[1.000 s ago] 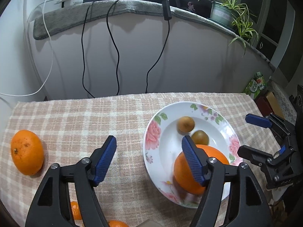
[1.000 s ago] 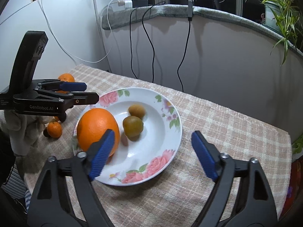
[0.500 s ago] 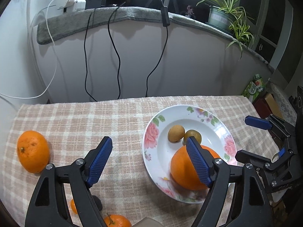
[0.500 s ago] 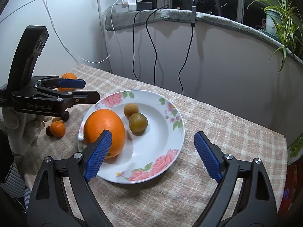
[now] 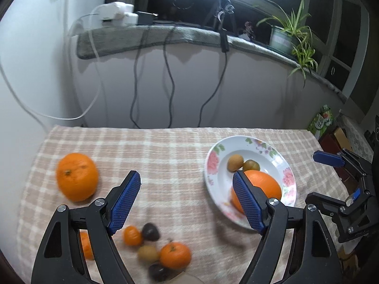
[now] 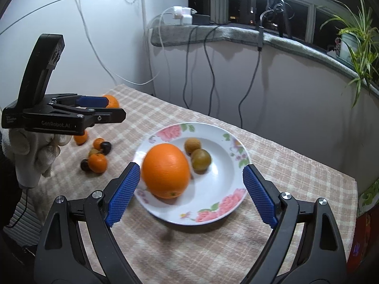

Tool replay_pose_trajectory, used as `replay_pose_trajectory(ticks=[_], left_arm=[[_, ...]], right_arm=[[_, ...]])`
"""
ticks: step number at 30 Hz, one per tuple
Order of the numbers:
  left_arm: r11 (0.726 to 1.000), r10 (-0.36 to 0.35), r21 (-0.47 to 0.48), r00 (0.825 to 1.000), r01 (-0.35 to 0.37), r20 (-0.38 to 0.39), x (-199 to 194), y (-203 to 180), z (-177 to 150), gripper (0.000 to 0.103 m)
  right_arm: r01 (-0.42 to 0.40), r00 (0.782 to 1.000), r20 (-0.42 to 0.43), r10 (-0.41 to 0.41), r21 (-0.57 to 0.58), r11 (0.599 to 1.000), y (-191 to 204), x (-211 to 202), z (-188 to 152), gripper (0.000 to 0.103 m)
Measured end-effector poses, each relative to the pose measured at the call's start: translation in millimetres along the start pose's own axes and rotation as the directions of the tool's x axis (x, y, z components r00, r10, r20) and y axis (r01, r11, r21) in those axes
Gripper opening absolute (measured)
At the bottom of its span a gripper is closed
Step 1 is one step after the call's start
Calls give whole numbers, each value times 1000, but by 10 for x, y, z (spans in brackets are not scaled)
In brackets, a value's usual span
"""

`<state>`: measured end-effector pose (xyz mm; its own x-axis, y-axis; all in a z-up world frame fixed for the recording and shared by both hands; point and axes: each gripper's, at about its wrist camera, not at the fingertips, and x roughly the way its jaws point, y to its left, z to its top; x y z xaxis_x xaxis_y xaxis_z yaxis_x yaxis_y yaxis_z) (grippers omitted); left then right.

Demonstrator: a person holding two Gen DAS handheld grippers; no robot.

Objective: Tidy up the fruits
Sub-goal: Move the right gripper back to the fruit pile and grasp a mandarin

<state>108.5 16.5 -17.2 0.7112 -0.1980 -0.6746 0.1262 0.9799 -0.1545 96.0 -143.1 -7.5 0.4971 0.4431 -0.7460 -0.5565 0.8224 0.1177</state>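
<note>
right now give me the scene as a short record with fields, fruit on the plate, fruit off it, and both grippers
plate: white, floral rim, on the checked tablecloth
on plate: large orange, two small brownish fruits
off plate: second large orange alone at the left; cluster of small oranges and dark fruits nearer the left gripper
left gripper: open, empty, above the cloth
right gripper: open, empty, facing the plate

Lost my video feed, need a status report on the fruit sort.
Left tool and right tool open, empty. Plate holds big orange, two small fruits. Second orange and small-fruit cluster on cloth. Nothing blocking.
</note>
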Motion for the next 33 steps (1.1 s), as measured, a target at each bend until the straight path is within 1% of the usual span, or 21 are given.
replay_pose_trajectory(ticks=[7, 17, 25, 27, 29, 32, 33], left_arm=[[998, 50, -30, 999, -50, 15, -254, 255, -164, 80], [987, 120, -109, 993, -118, 5, -486, 673, -476, 80], [974, 139, -173, 989, -145, -43, -479, 952, -760, 78], [972, 138, -185, 989, -146, -52, -462, 1009, -808, 76], [971, 132, -194, 989, -141, -62, -436, 1057, -839, 72], [970, 121, -201, 990, -133, -69, -389, 1115, -865, 69], [970, 117, -204, 991, -130, -71, -375, 1125, -867, 68]], right_arm=[[-52, 999, -4, 52, -52, 997, 315, -4, -6, 91], [-144, 989, -44, 140, -105, 984, 744, 155, -27, 91], [-206, 977, -73, 199, -97, 974, 1009, 361, -22, 91], [-214, 975, -82, 207, -96, 972, 1072, 425, -20, 91], [-219, 973, -92, 211, -89, 972, 1116, 495, -15, 91], [-229, 969, -109, 222, -55, 972, 1142, 611, -6, 91], [-232, 968, -112, 226, -47, 972, 1143, 635, -3, 89]])
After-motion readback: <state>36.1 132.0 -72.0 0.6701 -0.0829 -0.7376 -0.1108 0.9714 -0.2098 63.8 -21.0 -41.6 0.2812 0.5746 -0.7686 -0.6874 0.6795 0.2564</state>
